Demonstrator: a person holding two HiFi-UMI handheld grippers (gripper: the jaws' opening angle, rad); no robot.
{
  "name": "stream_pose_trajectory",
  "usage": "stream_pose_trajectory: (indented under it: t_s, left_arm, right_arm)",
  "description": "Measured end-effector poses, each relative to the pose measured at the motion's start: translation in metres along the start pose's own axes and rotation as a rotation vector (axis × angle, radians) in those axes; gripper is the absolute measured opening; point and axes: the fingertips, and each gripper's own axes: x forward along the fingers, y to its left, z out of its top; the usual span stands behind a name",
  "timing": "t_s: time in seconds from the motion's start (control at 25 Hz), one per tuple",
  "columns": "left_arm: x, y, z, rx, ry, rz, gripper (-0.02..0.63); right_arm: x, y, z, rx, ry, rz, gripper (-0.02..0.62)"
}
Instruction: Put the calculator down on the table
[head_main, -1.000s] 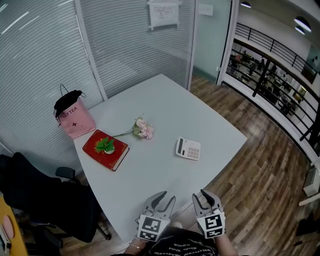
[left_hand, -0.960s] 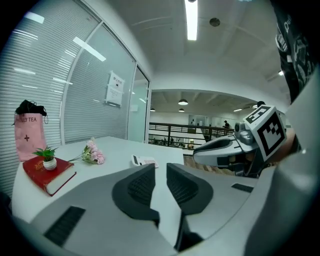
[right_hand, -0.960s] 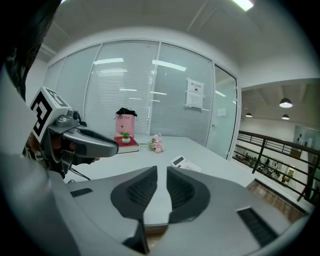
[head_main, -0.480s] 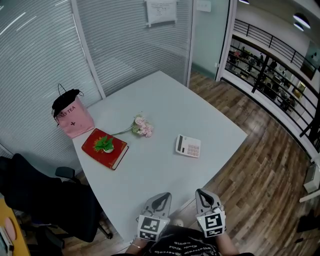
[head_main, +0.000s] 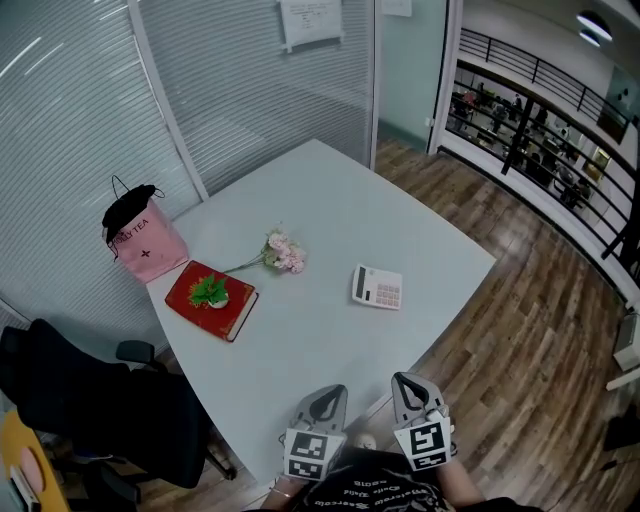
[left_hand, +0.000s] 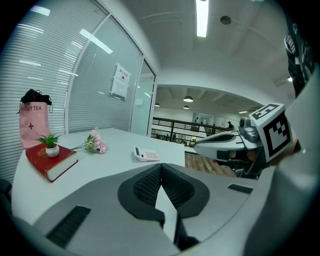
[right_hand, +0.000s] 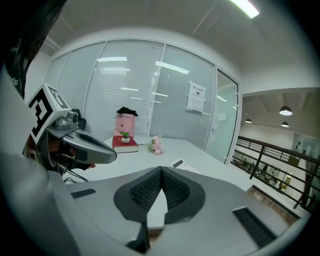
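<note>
calculator lies flat on the white table, on its right half, well apart from both grippers, with pink flowers to its left. its long axis runs roughly left-right in the head view, dipping slightly right. display end points left, toward the flowers. left gripper and right gripper sit at the near table edge, jaws pressed together, nothing between them.

surface: white table | on it: pink bag at left corner | red book | pink flowers | calculator
</note>
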Motion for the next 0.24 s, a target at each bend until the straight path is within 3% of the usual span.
stream_pose_trajectory:
  t_s: [0.24]
  left_arm:
    - [-0.0039,0.0,-0.0017,0.023,0.025,0.004,0.02]
  right_arm:
    - [-0.0014,0.0046,-0.0018,-0.036,-0.009,0.007,0.006]
